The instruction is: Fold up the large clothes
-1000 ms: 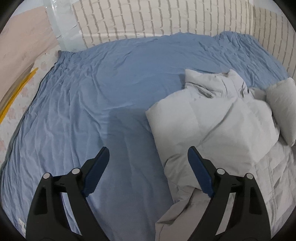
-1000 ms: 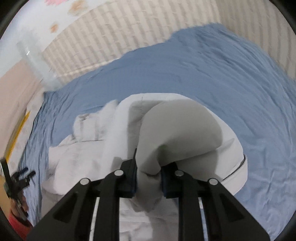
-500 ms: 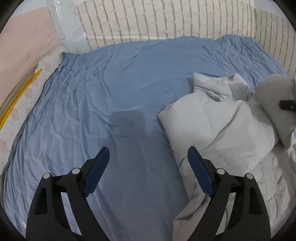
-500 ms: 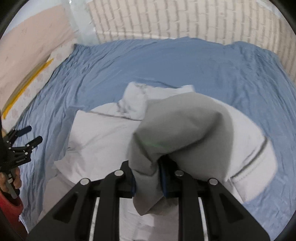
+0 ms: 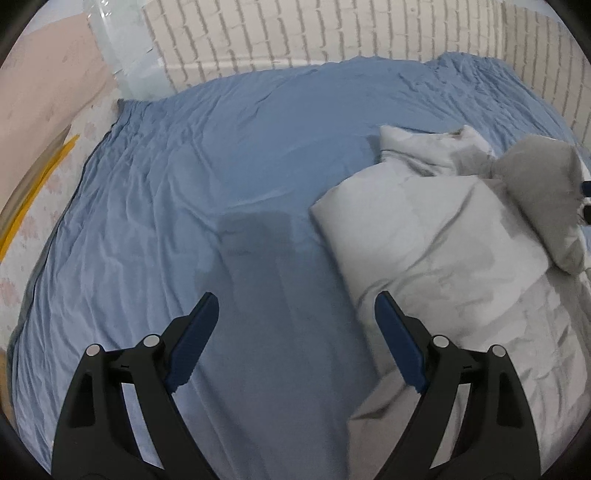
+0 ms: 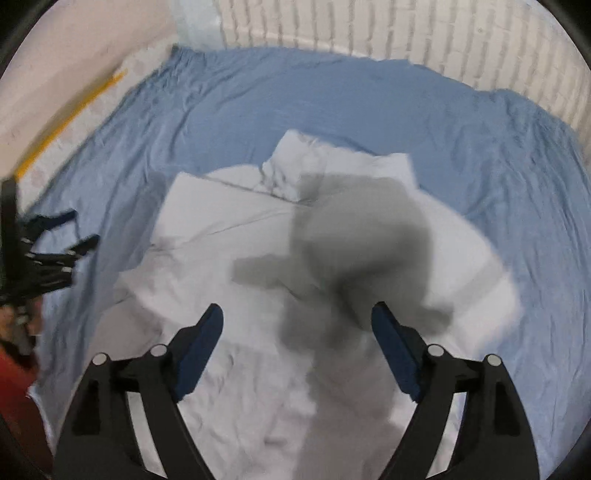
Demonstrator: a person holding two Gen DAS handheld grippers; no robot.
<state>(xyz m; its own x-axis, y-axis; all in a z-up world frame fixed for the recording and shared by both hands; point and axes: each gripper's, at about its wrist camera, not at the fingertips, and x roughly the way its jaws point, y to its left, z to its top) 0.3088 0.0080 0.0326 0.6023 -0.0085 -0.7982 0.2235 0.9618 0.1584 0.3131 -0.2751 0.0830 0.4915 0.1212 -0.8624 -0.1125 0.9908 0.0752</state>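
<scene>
The right gripper [image 6: 297, 332], black-framed with dark blue finger pads, is opening its jaws, and they stand wide above the pale grey padded jacket [image 6: 236, 236] with nothing pressed between the pads; a blurred grey fold of the jacket shows in the gap below them. The left gripper [image 5: 295, 325], of the same build, hangs with its jaws spread wide over the wrinkled blue bedsheet [image 5: 221, 166], gripping nothing, with the jacket just beside its right finger. The jacket lies partly folded on the sheet, its collar end toward the white brick-pattern wall [image 5: 314, 33]. At the left edge of the right wrist view, the left gripper shows above a red sleeve [image 6: 18, 402].
</scene>
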